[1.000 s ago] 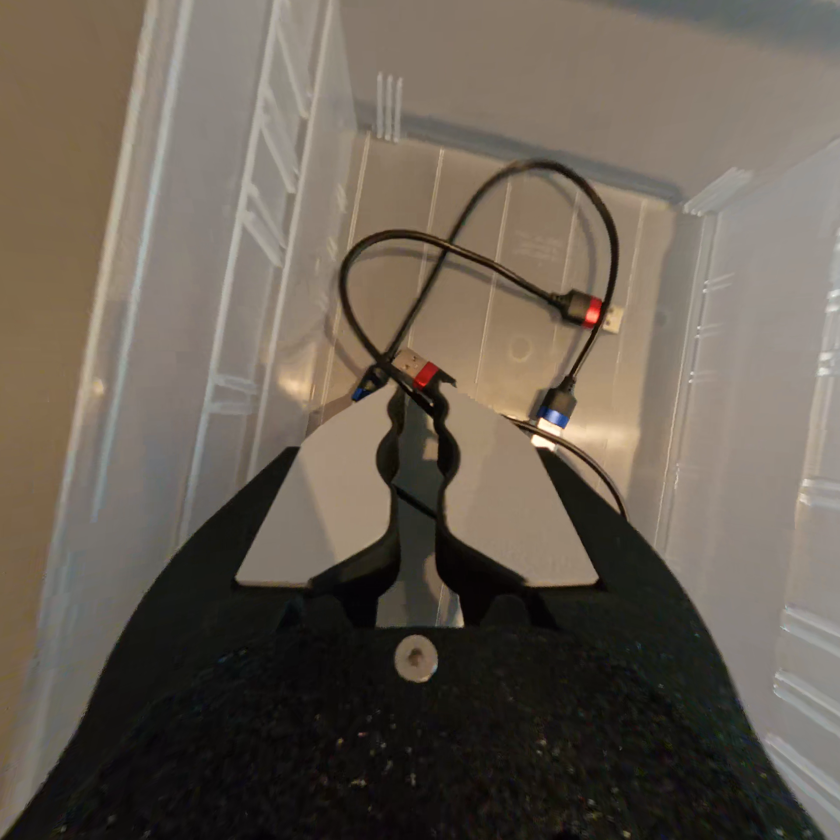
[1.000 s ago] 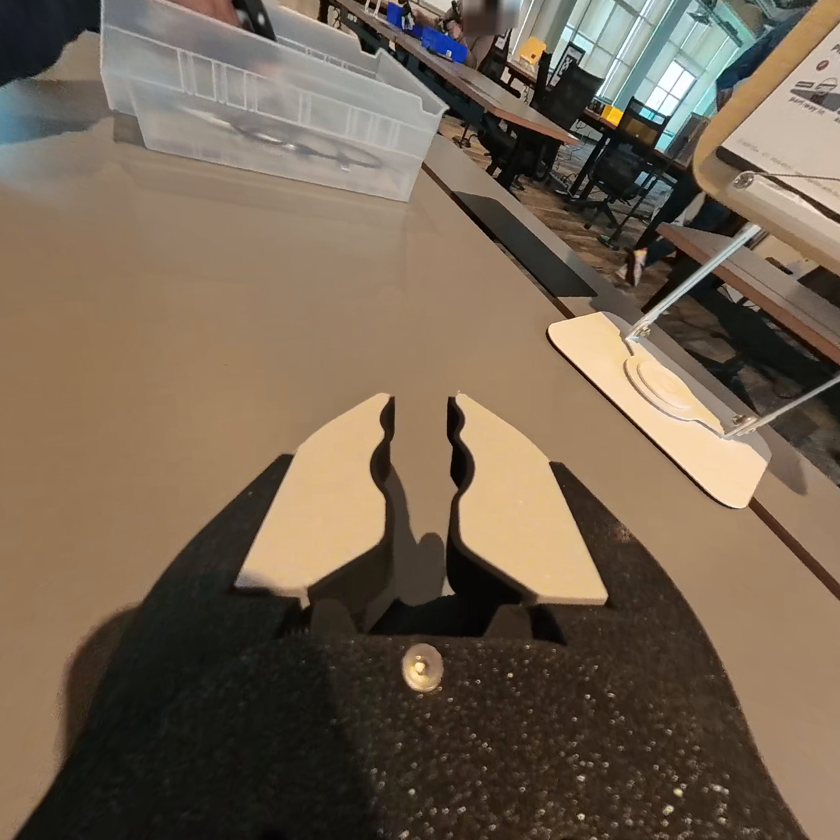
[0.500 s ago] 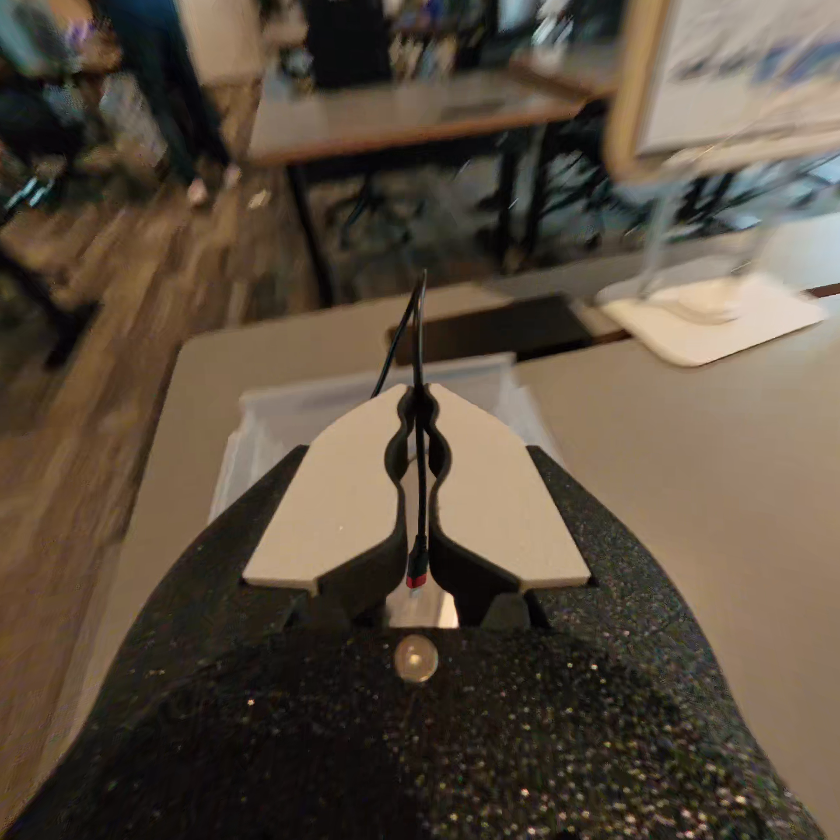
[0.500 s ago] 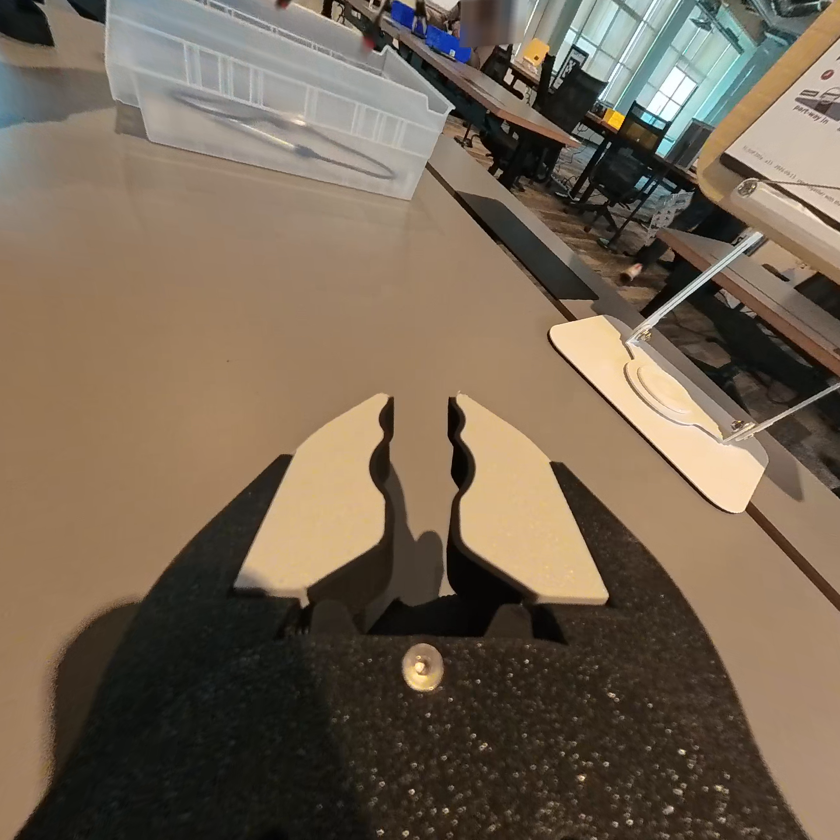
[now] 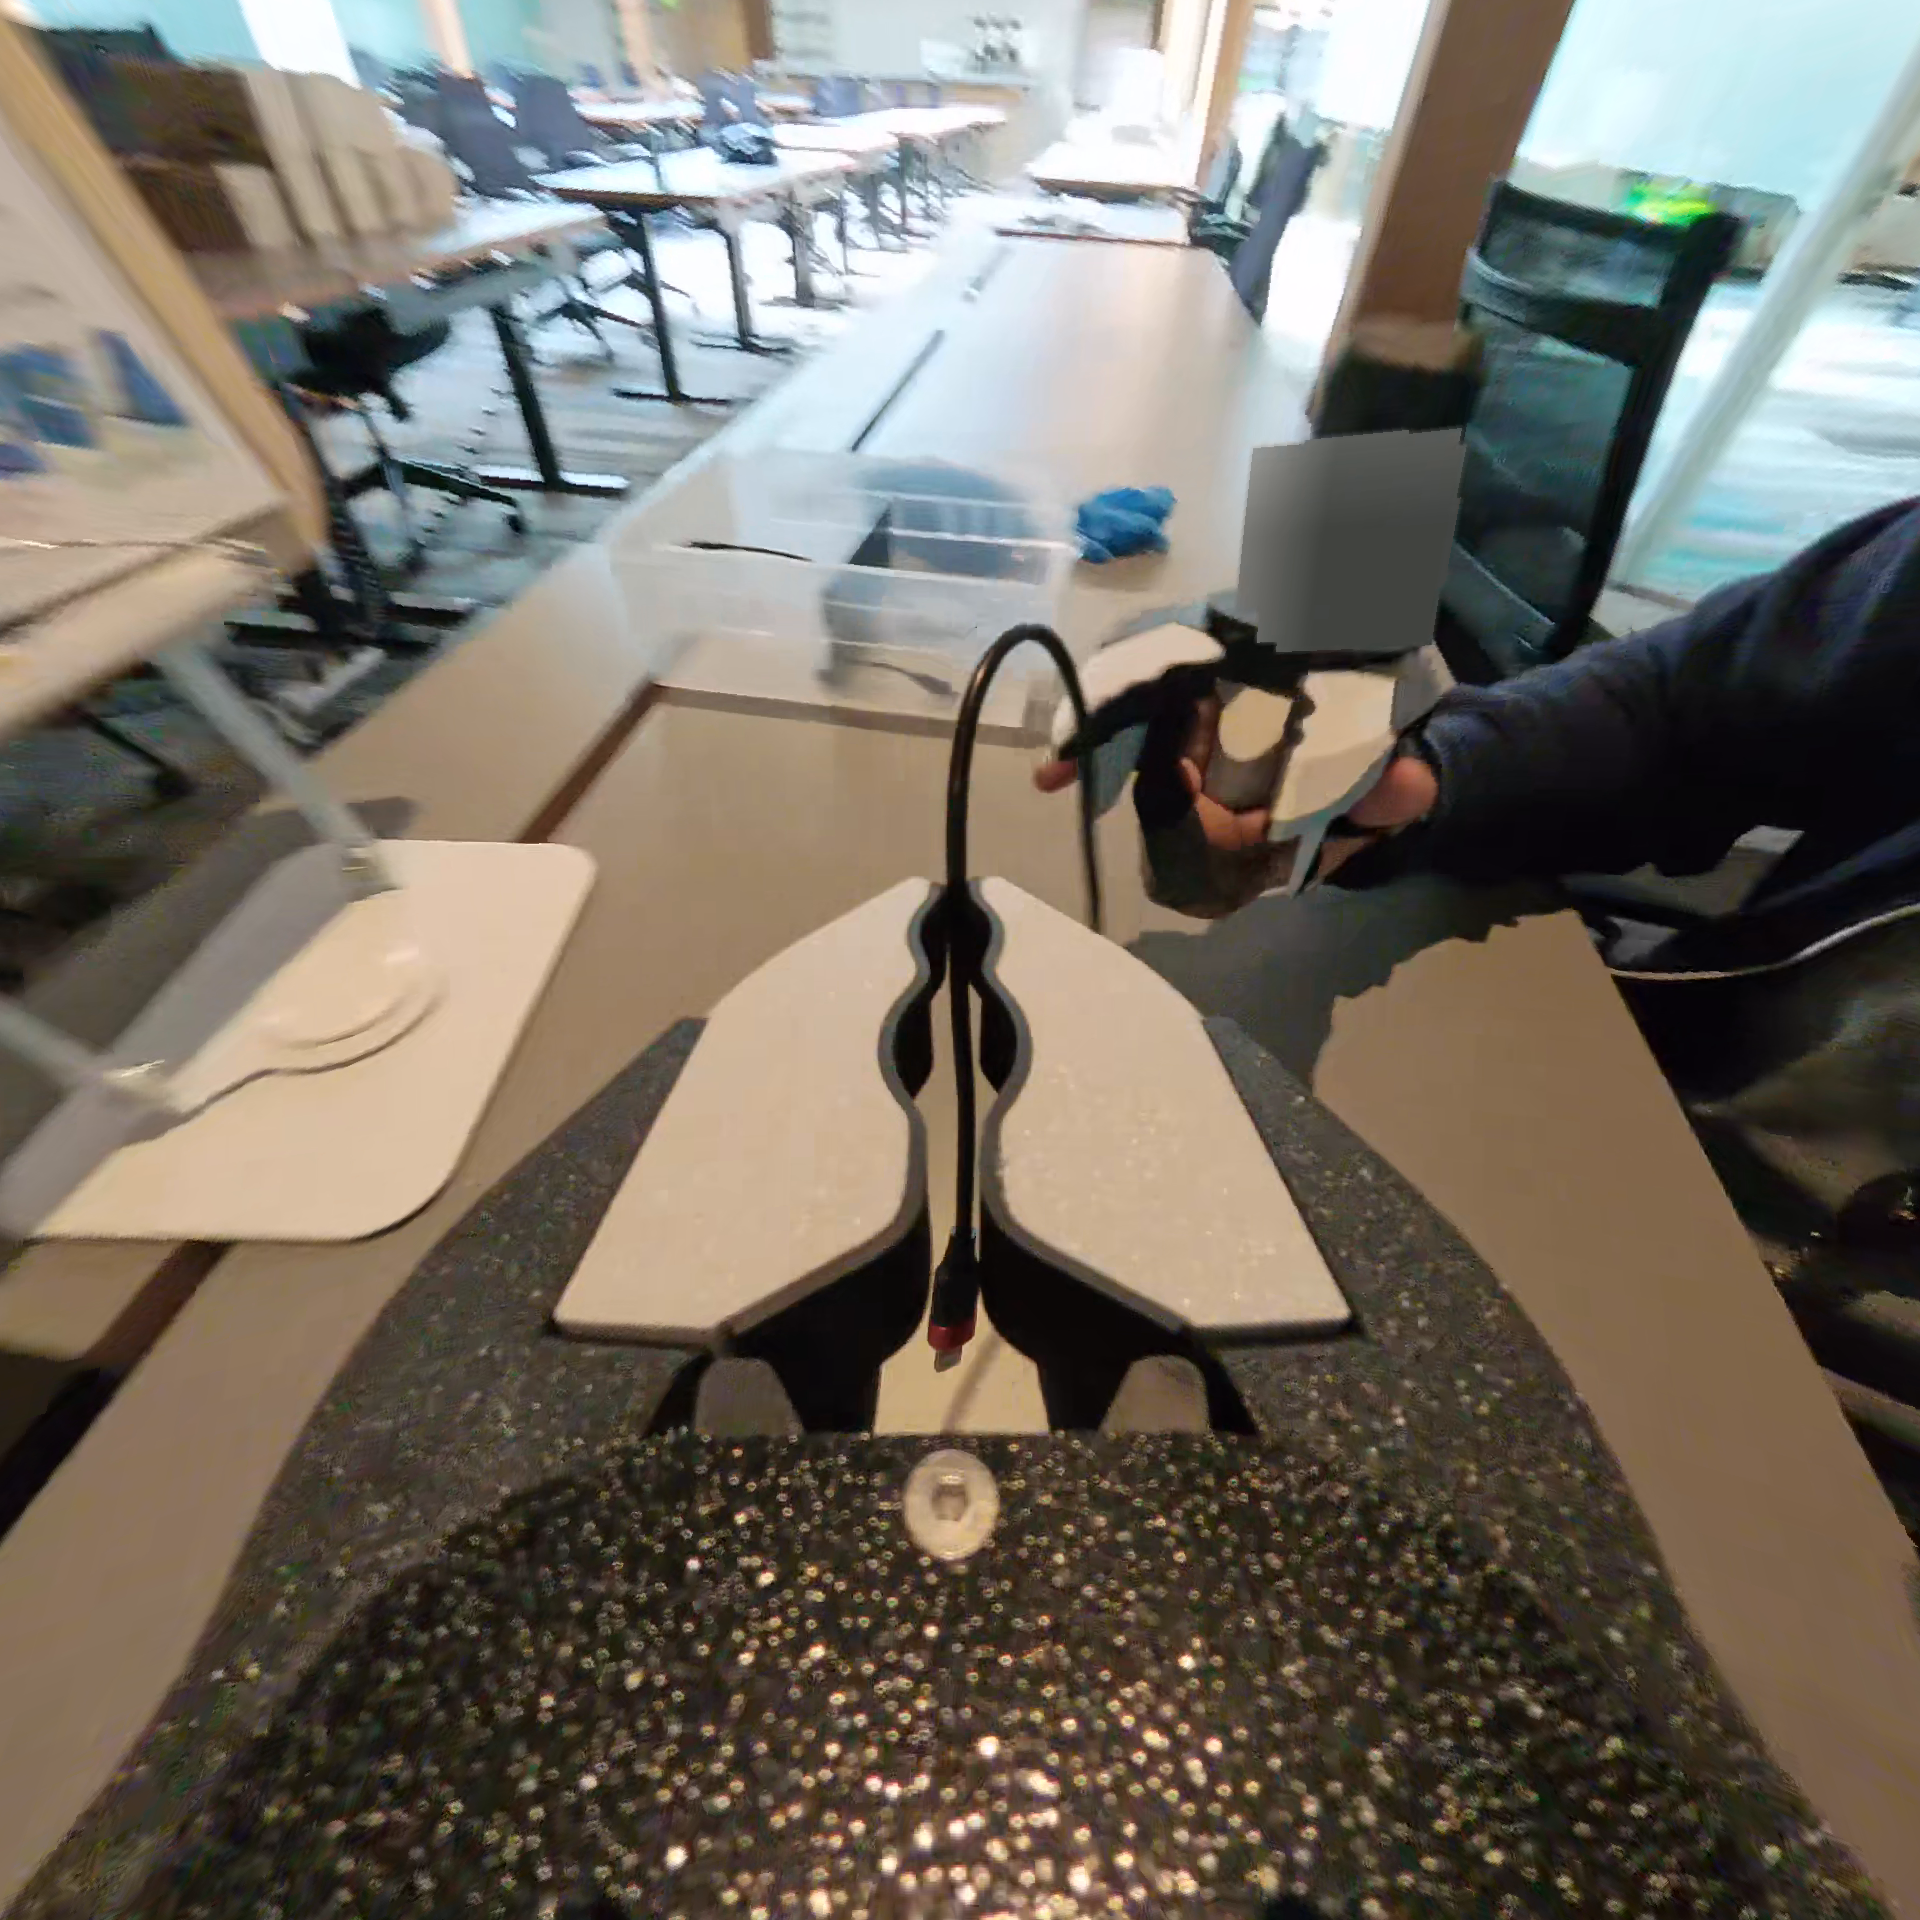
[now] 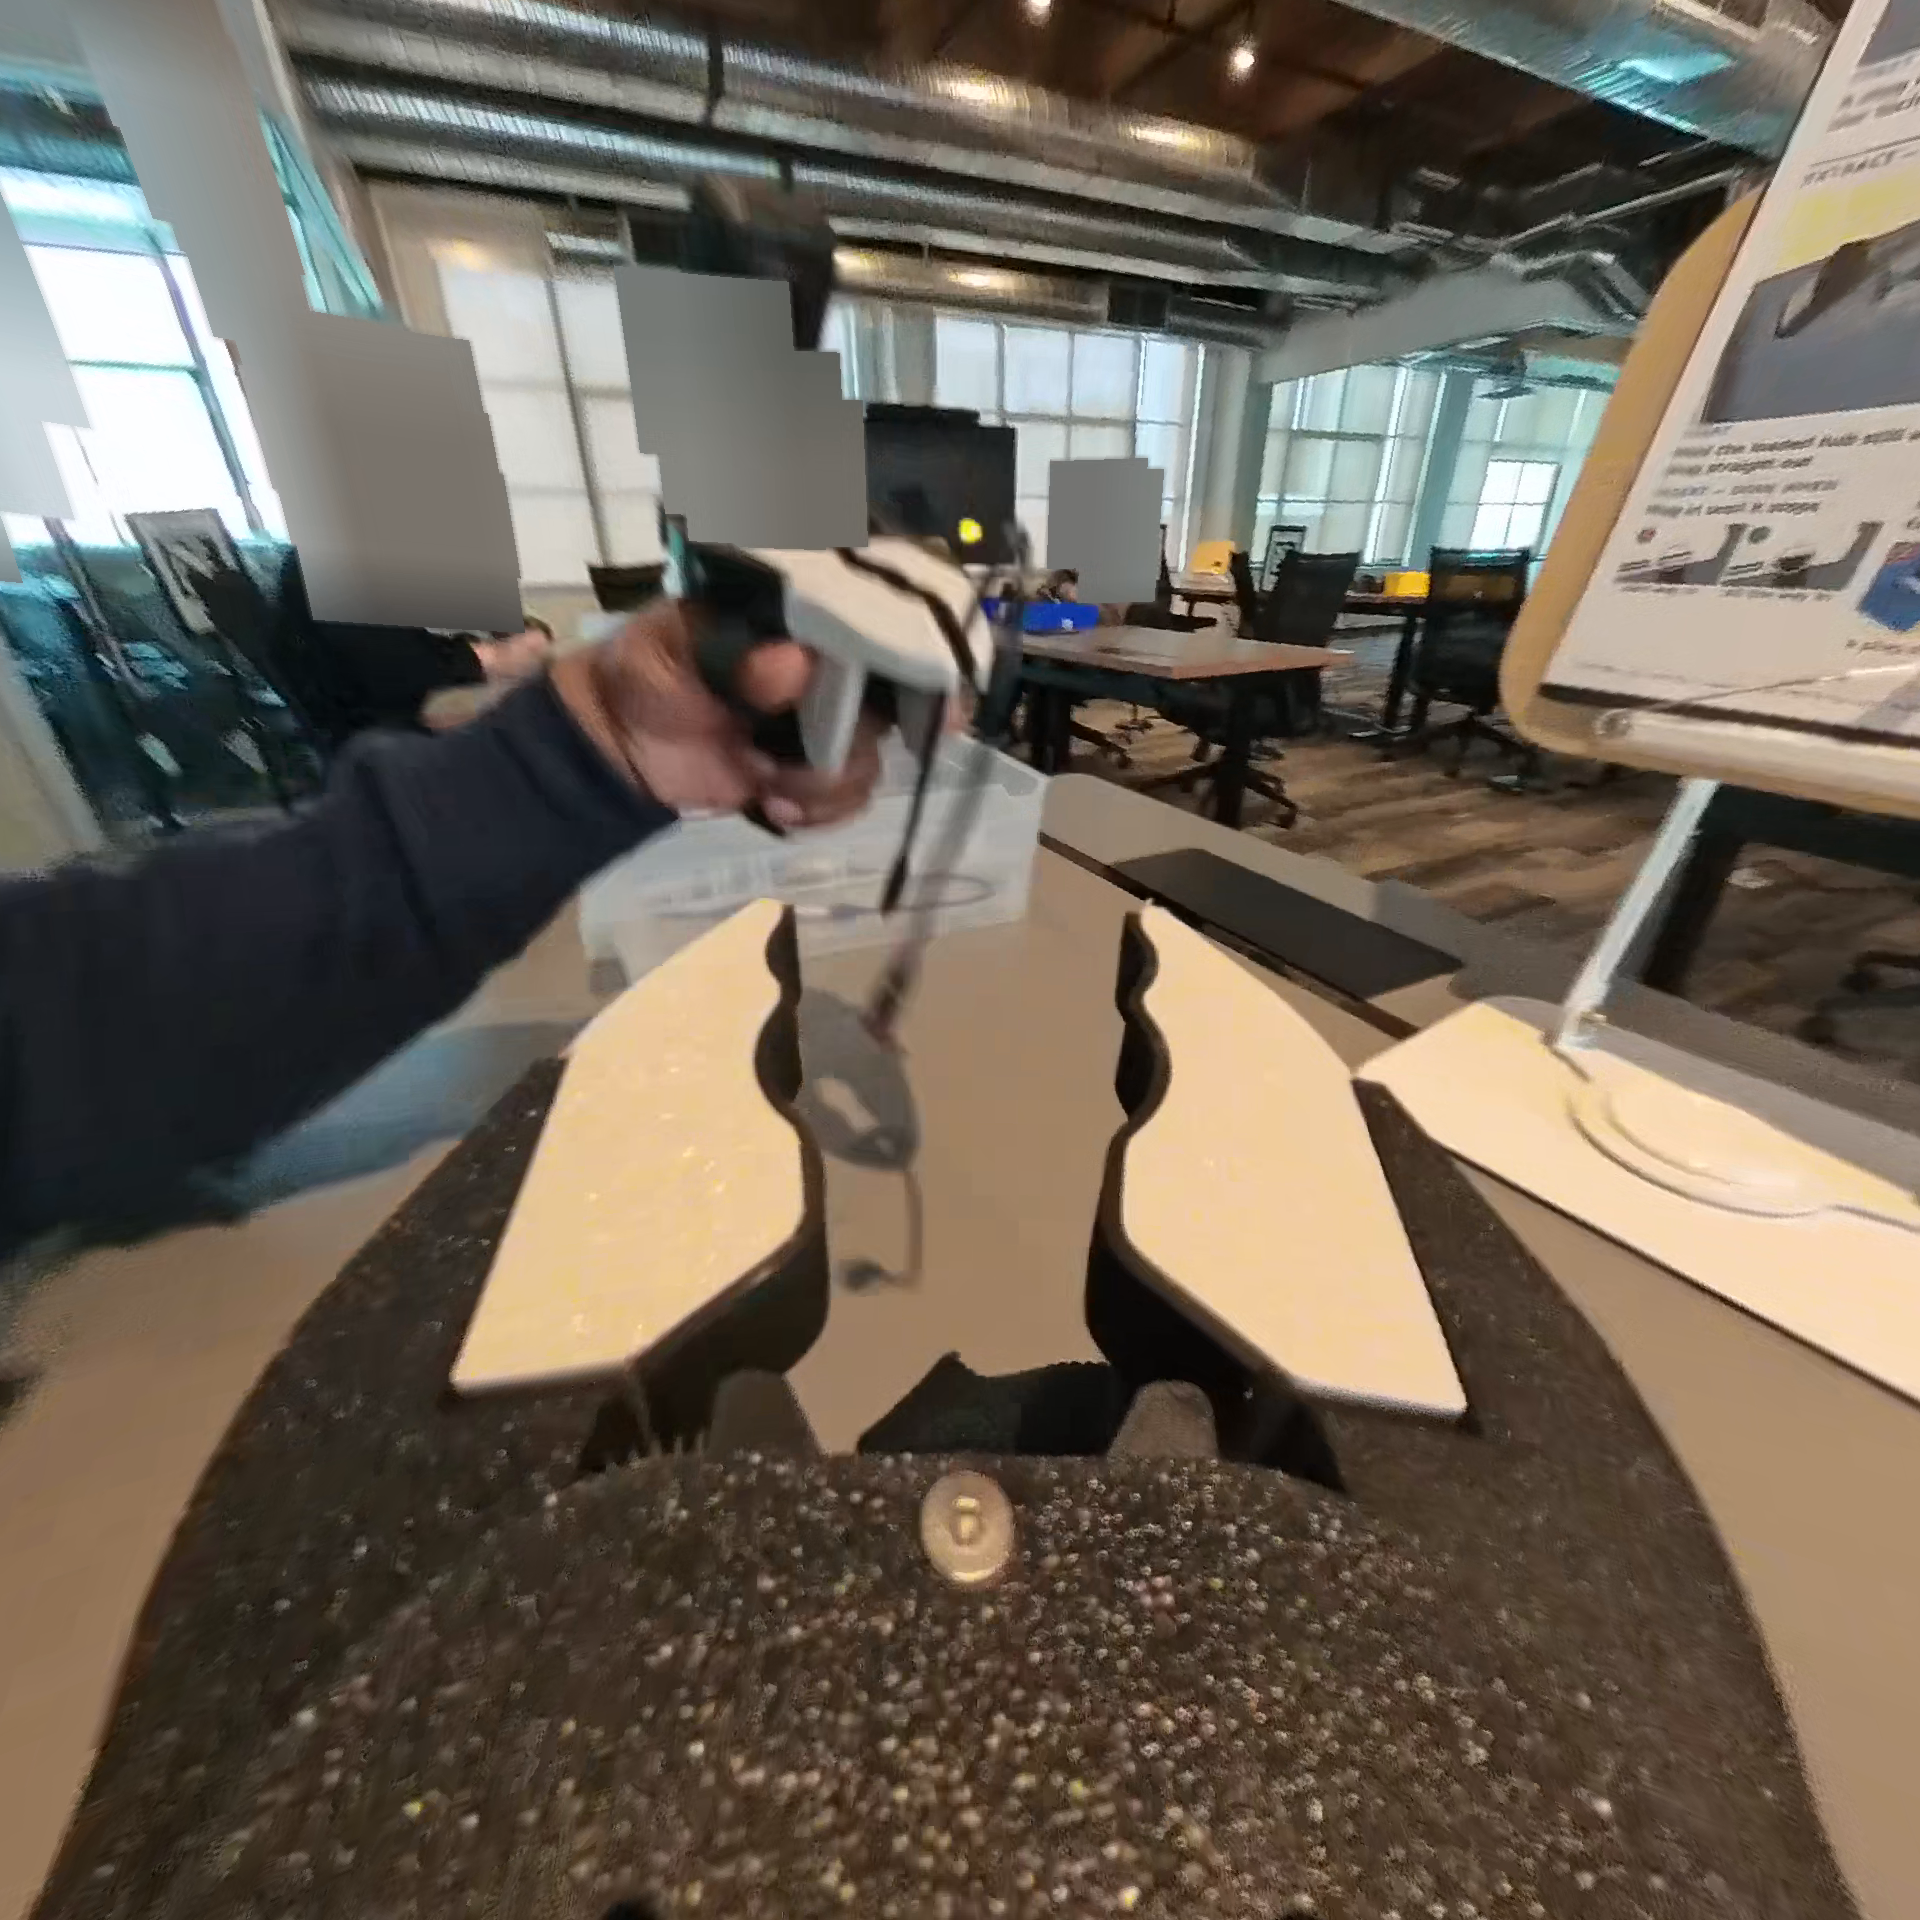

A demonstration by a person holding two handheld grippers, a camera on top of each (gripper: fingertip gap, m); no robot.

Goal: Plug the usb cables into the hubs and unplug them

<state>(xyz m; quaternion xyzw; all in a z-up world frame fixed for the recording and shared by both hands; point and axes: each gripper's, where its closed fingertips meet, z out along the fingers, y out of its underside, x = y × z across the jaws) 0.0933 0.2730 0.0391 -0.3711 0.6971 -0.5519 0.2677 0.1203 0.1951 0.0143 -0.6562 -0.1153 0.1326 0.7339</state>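
My left gripper (image 5: 961, 891) is shut on a thin black USB cable (image 5: 954, 779). The cable runs back between the fingers and ends in a red-ringed plug (image 5: 951, 1330) near the gripper's base. The rest loops up and hangs down in front. In the right wrist view the left gripper (image 6: 951, 665), held in a hand, is above the table with the cable (image 6: 914, 831) dangling from it. My right gripper (image 6: 956, 920) is open and empty, facing that cable from a short way off. It also shows in the left wrist view (image 5: 1117, 707). No hub is in view.
A clear plastic bin (image 5: 852, 582) stands farther back on the grey table (image 5: 1455, 1091); in the right wrist view the bin (image 6: 810, 883) lies behind the dangling cable. A white stand base (image 6: 1662, 1174) with a sign board (image 6: 1766, 416) is at the table's right edge. The tips of one gripper are about 10 cm away from the tips of the other.
My left gripper closed on the cable in the bin, lifted it out and swung it over the table. My right gripper rose off the table, tilted up and opened wider.
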